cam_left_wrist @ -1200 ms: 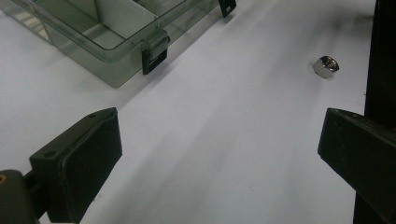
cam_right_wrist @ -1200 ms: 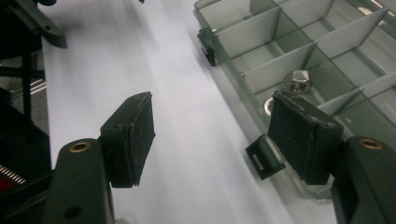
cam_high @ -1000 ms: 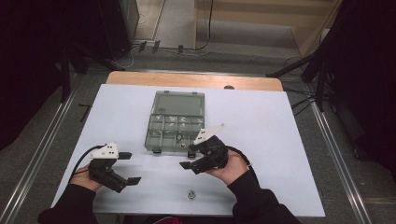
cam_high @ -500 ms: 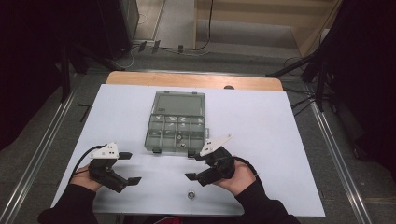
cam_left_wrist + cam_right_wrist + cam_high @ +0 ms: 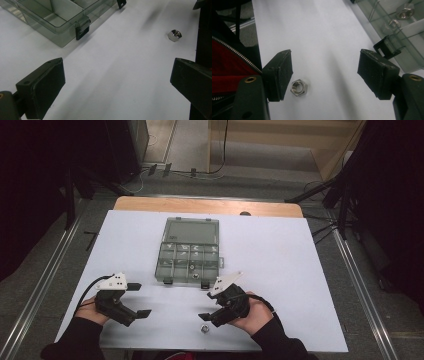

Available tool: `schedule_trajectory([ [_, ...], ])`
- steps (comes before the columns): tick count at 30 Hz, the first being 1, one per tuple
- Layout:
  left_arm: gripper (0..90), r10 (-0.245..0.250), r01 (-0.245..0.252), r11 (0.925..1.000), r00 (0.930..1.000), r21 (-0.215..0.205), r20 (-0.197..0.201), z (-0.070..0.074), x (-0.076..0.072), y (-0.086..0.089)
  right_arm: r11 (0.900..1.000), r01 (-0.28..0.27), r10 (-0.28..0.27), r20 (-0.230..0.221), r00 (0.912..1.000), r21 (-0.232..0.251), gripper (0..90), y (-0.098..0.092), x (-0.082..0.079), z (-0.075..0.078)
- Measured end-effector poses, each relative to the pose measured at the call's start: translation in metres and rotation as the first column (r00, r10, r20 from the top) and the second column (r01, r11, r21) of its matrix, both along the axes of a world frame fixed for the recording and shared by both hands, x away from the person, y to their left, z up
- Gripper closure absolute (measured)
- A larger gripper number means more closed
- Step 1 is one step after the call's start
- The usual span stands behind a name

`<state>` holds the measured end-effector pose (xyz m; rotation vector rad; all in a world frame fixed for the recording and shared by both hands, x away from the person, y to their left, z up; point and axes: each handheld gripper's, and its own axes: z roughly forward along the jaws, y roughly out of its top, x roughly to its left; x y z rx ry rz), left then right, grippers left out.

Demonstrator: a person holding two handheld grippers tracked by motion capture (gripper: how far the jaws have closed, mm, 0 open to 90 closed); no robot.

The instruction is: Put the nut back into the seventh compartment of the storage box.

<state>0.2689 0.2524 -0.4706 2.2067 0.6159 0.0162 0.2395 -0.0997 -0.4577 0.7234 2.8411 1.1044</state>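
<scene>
Hex nut (image 5: 298, 87), shiny steel, lies low-centre on smooth white table (image 5: 324, 37); my right gripper (image 5: 324, 75) jaws gape, bare room between.

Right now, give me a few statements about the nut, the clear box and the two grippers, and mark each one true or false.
1. The nut lies on the white table, between the right gripper jaws. True.
2. The right gripper is shut on the nut. False: its jaws stand open and the nut lies loose, close by one pad.
3. The clear box has its lid open. True.
4. Every compartment of the box is bare. False: the right gripper view shows a nut in one of them.
5. The left gripper holds the box by its latch. False: its jaws are open over bare table, apart from the box.
</scene>
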Motion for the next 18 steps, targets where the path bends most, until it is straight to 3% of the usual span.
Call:
schedule_trajectory([
  [3, 0.0, -0.001, 0.001, 0.9999, 1.0000, 0.013, -0.006, 0.001, 0.000, 0.000, 1.000, -0.010, 0.010, -0.003, 0.9999, -0.020, 29.3, 0.002, -0.002, -0.002],
  [18, 0.0, -0.001, 0.001, 1.0000, 1.0000, 0.001, -0.004, 0.000, 0.000, 0.000, 0.990, -0.076, 0.074, -0.022, 0.9970, -0.115, 29.4, 0.012, -0.008, -0.015],
])
